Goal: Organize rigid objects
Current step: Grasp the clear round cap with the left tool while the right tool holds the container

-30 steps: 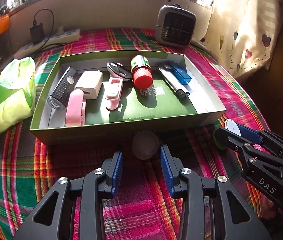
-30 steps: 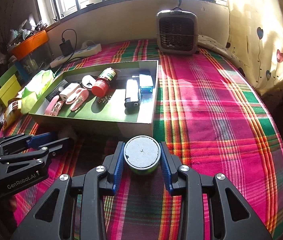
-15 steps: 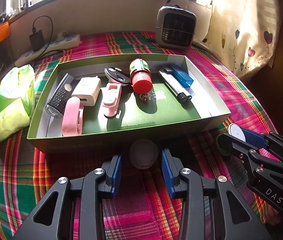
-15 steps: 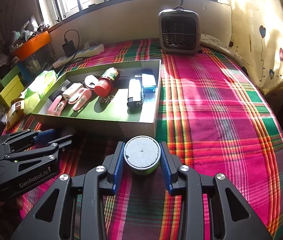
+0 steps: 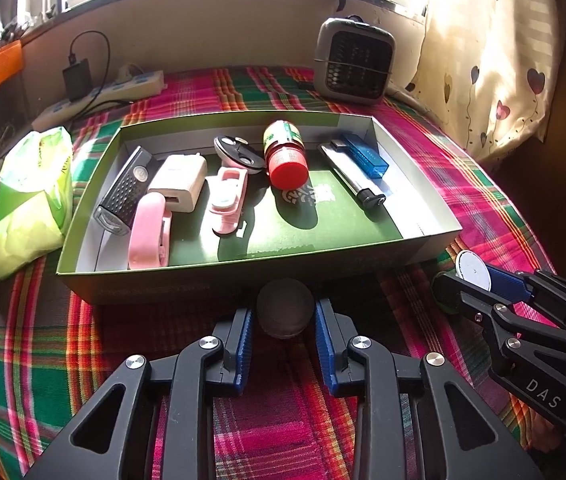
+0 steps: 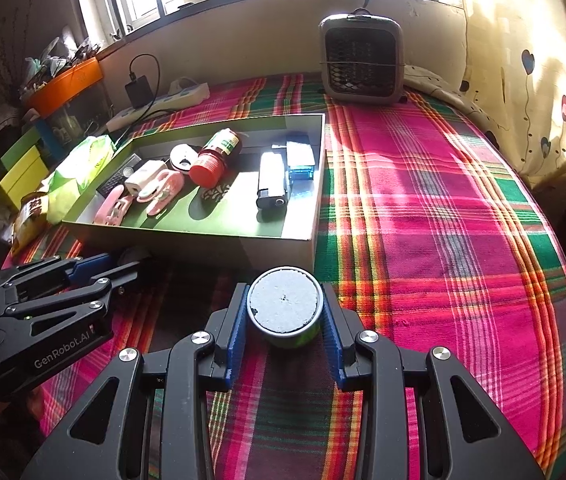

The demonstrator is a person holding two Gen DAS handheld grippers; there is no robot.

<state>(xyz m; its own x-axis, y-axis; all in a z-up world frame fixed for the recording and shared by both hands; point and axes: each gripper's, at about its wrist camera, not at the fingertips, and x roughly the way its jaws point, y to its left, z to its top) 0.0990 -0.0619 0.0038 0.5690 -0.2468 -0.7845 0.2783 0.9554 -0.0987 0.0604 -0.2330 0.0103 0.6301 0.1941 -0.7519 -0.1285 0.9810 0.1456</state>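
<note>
Two tongs were loaded or nearly so before the near wall of the green tray [image 5: 219, 276] on the plaid worktop [image 6: 423, 208]: the right tongs [image 6: 285, 316] were clamped on a white-topped round tin [image 6: 284, 306], and the left tongs [image 5: 283, 320] stood parted around a dark ball [image 5: 285, 314], contact not discernible. Either object could strike the tray wall if lifted too low, and the ball, being round, was judged liable to roll free of an off-centre closure.
</note>
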